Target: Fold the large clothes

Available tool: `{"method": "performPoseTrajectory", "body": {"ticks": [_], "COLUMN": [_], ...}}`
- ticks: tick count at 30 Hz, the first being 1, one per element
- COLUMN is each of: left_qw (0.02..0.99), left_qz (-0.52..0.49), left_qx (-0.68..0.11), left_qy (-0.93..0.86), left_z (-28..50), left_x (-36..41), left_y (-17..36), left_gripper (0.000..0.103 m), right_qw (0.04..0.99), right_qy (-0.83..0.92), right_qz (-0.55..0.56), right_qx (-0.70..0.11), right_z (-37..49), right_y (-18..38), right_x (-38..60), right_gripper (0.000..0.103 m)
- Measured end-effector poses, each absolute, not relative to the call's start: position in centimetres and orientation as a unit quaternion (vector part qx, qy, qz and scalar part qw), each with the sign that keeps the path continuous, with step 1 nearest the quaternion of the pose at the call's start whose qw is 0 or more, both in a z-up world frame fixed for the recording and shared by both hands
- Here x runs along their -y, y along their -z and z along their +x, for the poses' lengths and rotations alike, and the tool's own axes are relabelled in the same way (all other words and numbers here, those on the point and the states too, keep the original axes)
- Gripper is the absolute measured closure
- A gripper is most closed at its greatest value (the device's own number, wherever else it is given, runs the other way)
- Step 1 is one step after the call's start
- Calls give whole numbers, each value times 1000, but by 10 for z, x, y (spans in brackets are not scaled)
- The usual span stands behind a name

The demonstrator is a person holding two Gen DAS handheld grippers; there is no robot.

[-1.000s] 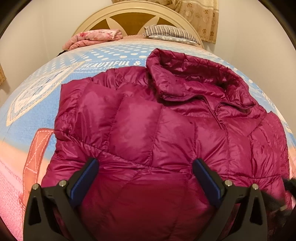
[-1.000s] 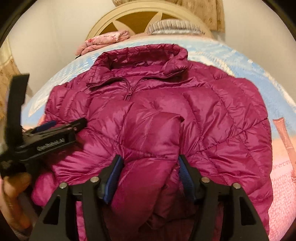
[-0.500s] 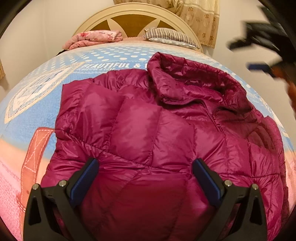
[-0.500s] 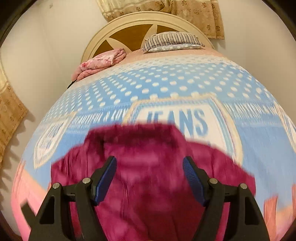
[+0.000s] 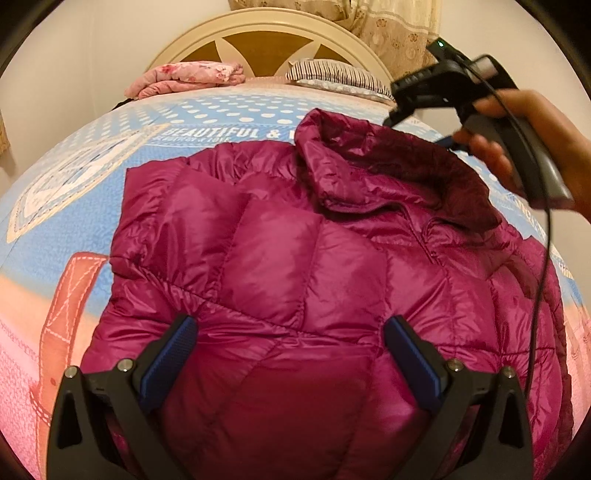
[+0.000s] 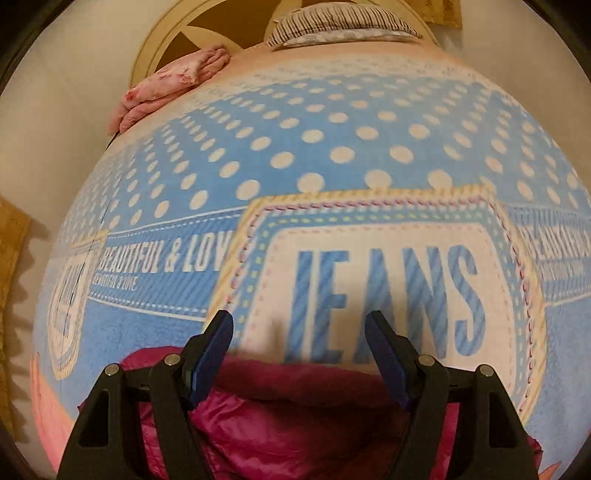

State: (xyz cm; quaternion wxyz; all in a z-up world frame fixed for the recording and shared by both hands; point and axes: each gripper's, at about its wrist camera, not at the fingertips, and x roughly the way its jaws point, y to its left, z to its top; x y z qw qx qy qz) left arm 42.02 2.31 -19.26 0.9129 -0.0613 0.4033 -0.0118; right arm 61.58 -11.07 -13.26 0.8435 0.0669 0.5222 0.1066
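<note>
A magenta quilted puffer jacket [image 5: 314, 266] lies flat on the bed, collar toward the headboard, both sleeves folded in over its front. My left gripper [image 5: 291, 328] is open and empty, hovering over the jacket's lower part. My right gripper [image 6: 299, 325] is open and empty above the jacket's collar [image 6: 295, 384], looking toward the headboard. In the left wrist view the right gripper [image 5: 413, 110] hangs over the collar's far right, held in a hand.
The bed has a blue dotted blanket [image 6: 332, 155] with a "JEANS" patch. A folded pink floral quilt [image 5: 184, 75] and a striped pillow [image 5: 332, 75] lie by the cream headboard [image 5: 266, 33]. Curtains hang behind. A cable [image 5: 543, 258] trails from the right gripper.
My right gripper has let go of the folded sleeve, opened, and moved up from the jacket's lower part to over the collar. My left gripper has stayed in place.
</note>
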Motion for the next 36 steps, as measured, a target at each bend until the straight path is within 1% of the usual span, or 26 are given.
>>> {"method": "performPoseTrajectory", "body": {"ticks": [5,11,16,19,22,25,27,29,32,34,36], "left_qw": [913,913,913,918,938,951,950,949,929,916,901], "left_qz": [-62,-62,-74,-100,-95,-41,8,37,97,120,120], "left_qx": [-403,-403,-400,-383,-334,-306,-313,-311,-351,-372,-405], "left_qy": [12,12,18,26,15,3,-9,-31,-65,-91,-99], "left_z": [420,420,416,412,426,463,509,541,588,596,597], "left_x": [-23,-23,-29,-42,-51,-33,-11,3,26,27,23], "left_y": [192,193,188,168,119,84,74,79,110,133,161], "left_gripper": [0,0,0,0,0,0,0,0,0,0,0], "right_qw": [832,832,830,833,838,843,847,853,864,872,878], "right_qy": [-138,-132,-133,-137,-150,-164,-169,-174,-183,-189,-197], "right_qz": [23,-10,3,16,12,9,0,-21,-40,-41,-43], "right_qx": [-537,-538,-542,-536,-524,-513,-504,-491,-467,-450,-434], "right_z": [588,564,556,552,547,540,538,533,525,521,516], "right_y": [139,152,171,178,182,184,186,188,192,194,196], "right_x": [105,105,115,118,120,124,122,119,118,121,124], "right_gripper": [29,29,29,29,29,29,29,29,29,29,28]}}
